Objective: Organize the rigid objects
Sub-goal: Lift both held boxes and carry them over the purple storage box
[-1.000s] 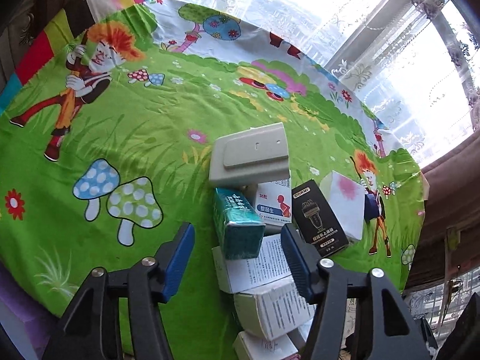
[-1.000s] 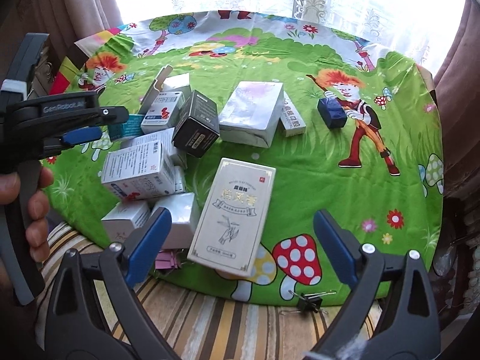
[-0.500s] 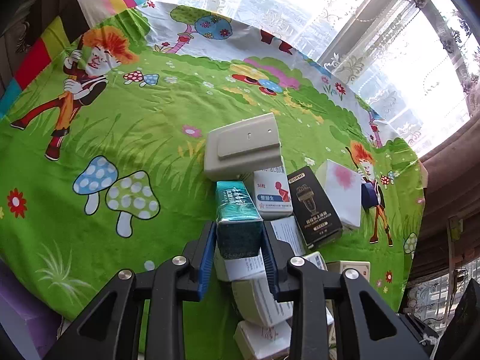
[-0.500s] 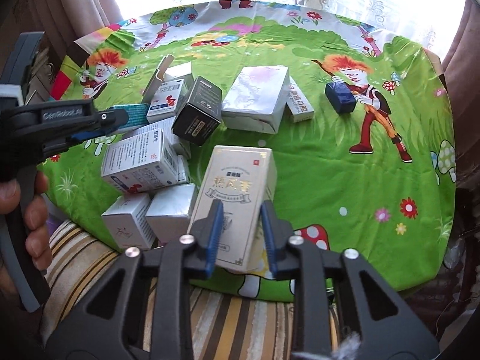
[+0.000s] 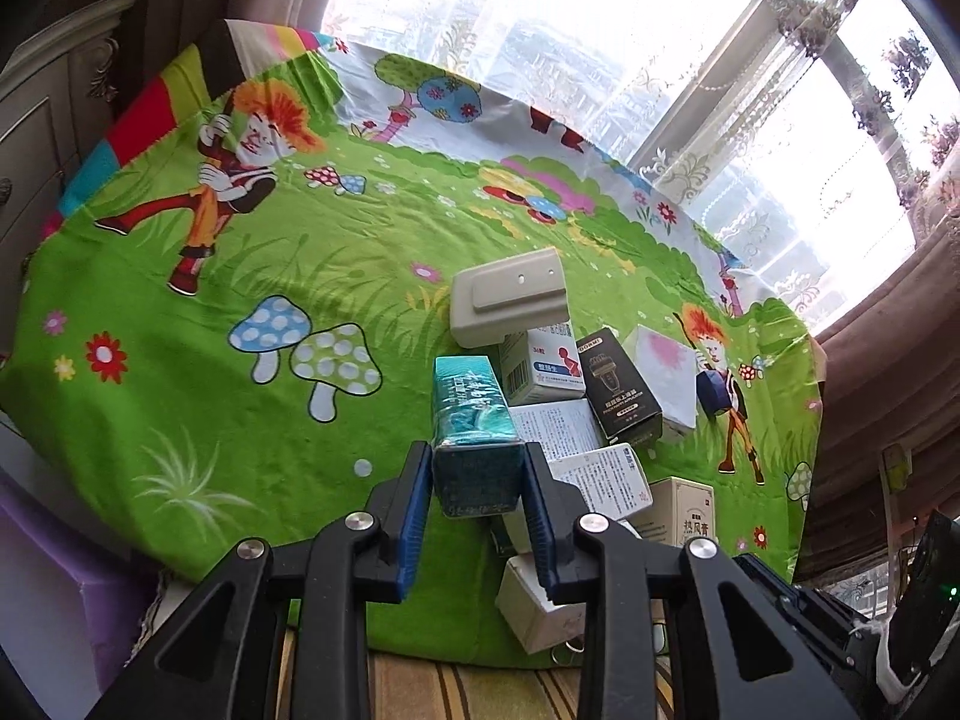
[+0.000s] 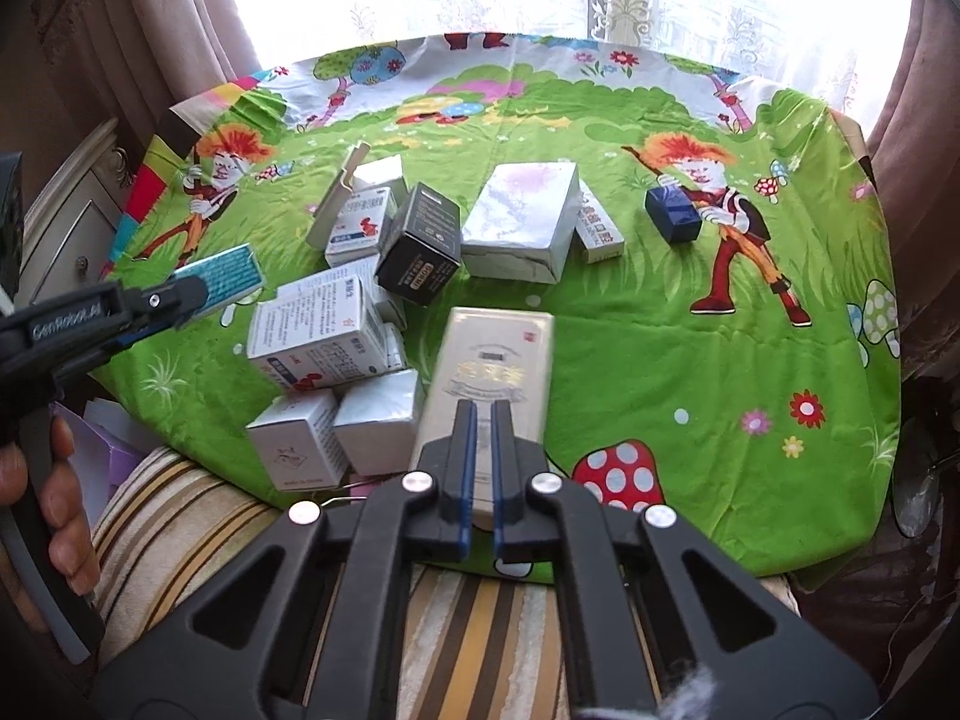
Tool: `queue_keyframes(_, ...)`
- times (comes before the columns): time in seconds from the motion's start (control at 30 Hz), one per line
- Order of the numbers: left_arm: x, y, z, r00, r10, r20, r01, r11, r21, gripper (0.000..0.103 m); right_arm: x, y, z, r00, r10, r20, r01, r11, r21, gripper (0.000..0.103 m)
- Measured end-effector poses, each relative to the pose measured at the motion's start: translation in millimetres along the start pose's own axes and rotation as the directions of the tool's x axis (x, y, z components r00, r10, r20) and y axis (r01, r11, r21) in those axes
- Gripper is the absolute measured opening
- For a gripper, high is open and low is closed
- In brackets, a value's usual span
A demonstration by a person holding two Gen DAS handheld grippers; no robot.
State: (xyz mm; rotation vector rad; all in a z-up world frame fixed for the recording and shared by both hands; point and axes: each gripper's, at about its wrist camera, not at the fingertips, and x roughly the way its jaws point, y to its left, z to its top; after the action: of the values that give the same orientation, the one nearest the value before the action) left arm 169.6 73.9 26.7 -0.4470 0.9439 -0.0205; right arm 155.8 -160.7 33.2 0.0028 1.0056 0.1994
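My left claw (image 5: 477, 474) clamped on teal box (image 5: 471, 420): light, stiff card, crushable. My right claw (image 6: 478, 450) clamped on flat cream box (image 6: 495, 360), near edge; thin, grip across 2 broad faces.

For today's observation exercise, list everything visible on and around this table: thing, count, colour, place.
teal box: one, teal, lifted in the left gripper.
cream flat box: one, cream-gold, near edge, edge clamped in the right gripper.
black box: one, black, mid-pile.
white boxes: several, white, left cluster.
silver box: one, silvery, centre.
navy box: one, dark blue, right.
tablecloth: one, green cartoon print.
hand: one, holding the left gripper's handle.
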Motion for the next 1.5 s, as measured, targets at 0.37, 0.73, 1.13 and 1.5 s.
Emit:
queue_keyframes(0.37, -44.6, 31.4, -15.4, 0.996, -0.054, 0.074, 0.058, 0.997, -0.047, 0.031, -34.4, 7.0, 5.8, 0.997, 0.039, 0.067, -0.04, 0.999, 0.016, 0.006)
queue_keyframes(0.73, -67.6, 48.7, -32.2, 0.991, -0.084, 0.105, 0.091, 0.994, -0.065, 0.031, -55.0, 6.1, 12.7, 0.99, 0.106, 0.092, -0.11, 0.993, 0.042, 0.006)
queue_keyframes(1.13, -83.0, 45.8, -56.2, 0.99, -0.088, 0.114, 0.09, 0.996, -0.015, 0.031, 18.8, 11.4, 24.2, 0.994, -0.043, -0.099, 0.046, 0.999, 0.02, 0.072)
queue_keyframes(1.5, -100.4, 51.2, -71.7, 0.989, -0.063, 0.132, 0.063, 0.998, 0.01, 0.031, 56.9, 0.9, 19.2, 0.98, -0.12, -0.16, 0.126, 0.992, 0.028, 0.056)
